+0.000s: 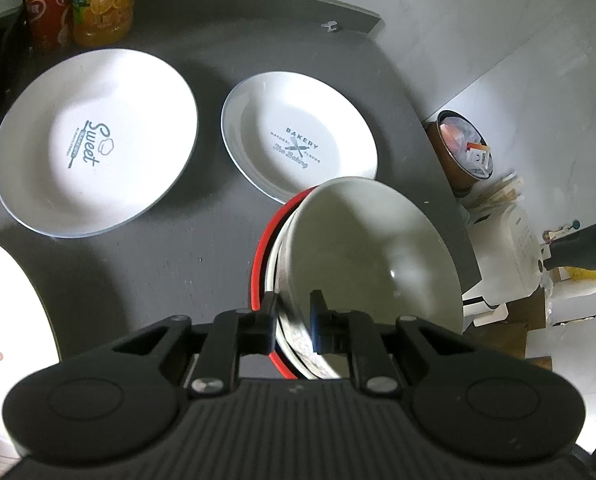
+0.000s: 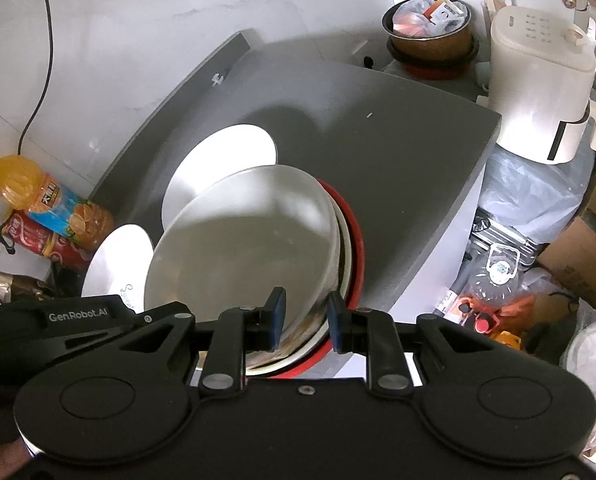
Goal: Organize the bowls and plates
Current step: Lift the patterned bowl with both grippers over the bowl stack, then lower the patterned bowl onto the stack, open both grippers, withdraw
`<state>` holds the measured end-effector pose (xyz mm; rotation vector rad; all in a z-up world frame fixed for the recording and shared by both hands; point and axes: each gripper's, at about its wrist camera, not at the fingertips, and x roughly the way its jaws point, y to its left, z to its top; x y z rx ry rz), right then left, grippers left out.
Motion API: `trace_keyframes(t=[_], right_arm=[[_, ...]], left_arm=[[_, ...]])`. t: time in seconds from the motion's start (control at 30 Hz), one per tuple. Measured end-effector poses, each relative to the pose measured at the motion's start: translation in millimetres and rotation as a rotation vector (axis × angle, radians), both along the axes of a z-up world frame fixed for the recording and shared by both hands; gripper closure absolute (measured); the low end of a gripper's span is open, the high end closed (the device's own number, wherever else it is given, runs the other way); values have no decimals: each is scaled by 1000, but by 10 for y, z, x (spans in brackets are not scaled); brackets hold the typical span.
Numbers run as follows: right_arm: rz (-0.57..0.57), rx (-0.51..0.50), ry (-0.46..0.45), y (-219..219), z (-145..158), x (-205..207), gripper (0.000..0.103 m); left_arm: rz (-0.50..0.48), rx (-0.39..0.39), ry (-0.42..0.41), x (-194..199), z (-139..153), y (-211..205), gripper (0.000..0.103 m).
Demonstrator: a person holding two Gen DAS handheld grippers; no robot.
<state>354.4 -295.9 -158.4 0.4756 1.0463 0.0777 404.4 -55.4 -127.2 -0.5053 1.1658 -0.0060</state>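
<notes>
Both grippers grasp one stack of bowls (image 1: 362, 264) from opposite sides above the near right part of the grey table (image 1: 170, 264). The left gripper (image 1: 294, 320) pinches the stack's rim with one finger outside the red bowl (image 1: 258, 264) and the other inside the white top bowl. The right gripper (image 2: 304, 318) straddles the rim at its own side, pads close on it; contact looks firm but cannot be confirmed. The stack lies directly ahead of each gripper, tilted, with its mouth leaning toward the left gripper's camera. Neither hand is nearer: each holds an edge, so the coming move likely turns on keeping the two rims level while the stack is carried or set down. Counted: at least three nested bowls, a white one on top, a patterned one between and a red one outermost. Two printed plates lie flat beyond, the "Sweet" plate (image 1: 94, 140) at left and the "Bakery" plate (image 1: 298, 136) beside it, apart. A third white dish (image 1: 6, 304) shows partly at the left edge.
</notes>
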Motion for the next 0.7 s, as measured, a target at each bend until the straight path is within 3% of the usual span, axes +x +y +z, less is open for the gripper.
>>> trace_keyframes(t=[0.3, 0.5, 0.7], right_arm=[[26, -7, -18, -13, 141, -35, 75], [57, -15, -49, -26, 227, -93, 75], [60, -20, -52, -27, 143, -152, 87]], left_arm=[[-3, 10, -3, -8, 73, -4, 89], [-2, 16, -21, -80, 185, 53, 73], [4, 28, -51, -196, 281, 148, 64]])
